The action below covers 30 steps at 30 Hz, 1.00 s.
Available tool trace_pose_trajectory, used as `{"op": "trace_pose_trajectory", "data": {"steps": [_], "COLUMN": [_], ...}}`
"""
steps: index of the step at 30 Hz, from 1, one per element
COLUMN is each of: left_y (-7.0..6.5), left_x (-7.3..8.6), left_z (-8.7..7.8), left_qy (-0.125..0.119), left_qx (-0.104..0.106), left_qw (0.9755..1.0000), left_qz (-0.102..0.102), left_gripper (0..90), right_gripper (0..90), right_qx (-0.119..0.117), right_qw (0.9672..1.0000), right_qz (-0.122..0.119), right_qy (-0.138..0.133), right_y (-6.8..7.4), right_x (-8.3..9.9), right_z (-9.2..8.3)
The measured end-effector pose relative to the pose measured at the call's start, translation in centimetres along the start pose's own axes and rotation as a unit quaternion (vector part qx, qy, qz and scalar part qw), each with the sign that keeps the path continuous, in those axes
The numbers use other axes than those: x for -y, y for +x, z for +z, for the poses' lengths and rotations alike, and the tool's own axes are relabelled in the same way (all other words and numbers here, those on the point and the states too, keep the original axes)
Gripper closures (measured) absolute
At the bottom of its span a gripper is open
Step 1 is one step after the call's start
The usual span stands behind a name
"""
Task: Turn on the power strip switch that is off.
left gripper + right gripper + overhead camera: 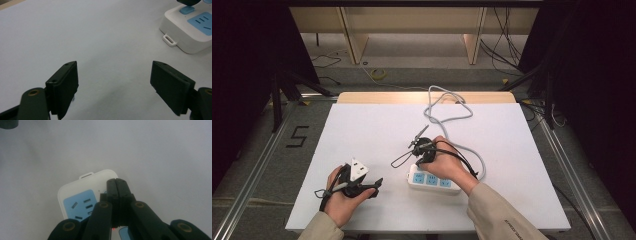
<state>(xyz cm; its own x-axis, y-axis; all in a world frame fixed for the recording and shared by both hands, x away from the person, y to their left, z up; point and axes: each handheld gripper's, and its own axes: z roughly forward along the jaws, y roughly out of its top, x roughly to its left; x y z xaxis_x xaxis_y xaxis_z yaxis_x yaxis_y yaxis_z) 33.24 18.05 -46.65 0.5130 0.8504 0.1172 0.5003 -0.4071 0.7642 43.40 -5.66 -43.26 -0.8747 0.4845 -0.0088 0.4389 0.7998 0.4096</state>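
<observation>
The white power strip (432, 180) with blue socket faces lies on the white table (362, 130), a little toward four o'clock of the table's middle, near the person's edge. Its grey cable (447, 107) runs off from its three o'clock end, curving up toward twelve o'clock and looping at the far edge of the table. The right gripper (418, 159) sits over the strip's nine o'clock end; in the right gripper view its jaws are pressed together with nothing between them, tips down over the strip's corner by the small hanging tab (86, 175). Whether the tips touch the strip cannot be told. The left gripper (374, 185) lies at about eight o'clock of the strip, apart from it, held low over the bare table in the person's left hand (343, 200). In the left gripper view its jaws stand wide apart and empty, with the strip's end at two o'clock beyond them.
</observation>
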Motion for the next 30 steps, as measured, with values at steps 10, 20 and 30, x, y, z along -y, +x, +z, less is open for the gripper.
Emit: {"op": "trace_pose_trajectory", "data": {"steps": [10,20,30], "left_y": [0.00,-0.03,-0.08], "left_x": [0.00,-0.02,-0.04], "left_z": [0.02,0.02,0.03], "left_qy": [0.000,0.000,0.000], "left_qx": [0.000,0.000,0.001], "left_qw": [1.0000,1.0000,1.0000], "left_qz": [-0.001,0.000,0.000], "left_gripper": [22.6,22.6,22.6], "right_gripper": [90.0,90.0,90.0], "right_qx": [-0.001,0.003,0.009], "right_qw": [1.0000,0.9999,0.9999], "right_qz": [-0.001,-0.004,-0.003], "right_qy": [0.006,0.010,0.012], "right_y": [0.16,0.32,0.45], "right_x": [-0.17,-0.23,-0.19], "right_z": [0.17,0.34,0.49]}}
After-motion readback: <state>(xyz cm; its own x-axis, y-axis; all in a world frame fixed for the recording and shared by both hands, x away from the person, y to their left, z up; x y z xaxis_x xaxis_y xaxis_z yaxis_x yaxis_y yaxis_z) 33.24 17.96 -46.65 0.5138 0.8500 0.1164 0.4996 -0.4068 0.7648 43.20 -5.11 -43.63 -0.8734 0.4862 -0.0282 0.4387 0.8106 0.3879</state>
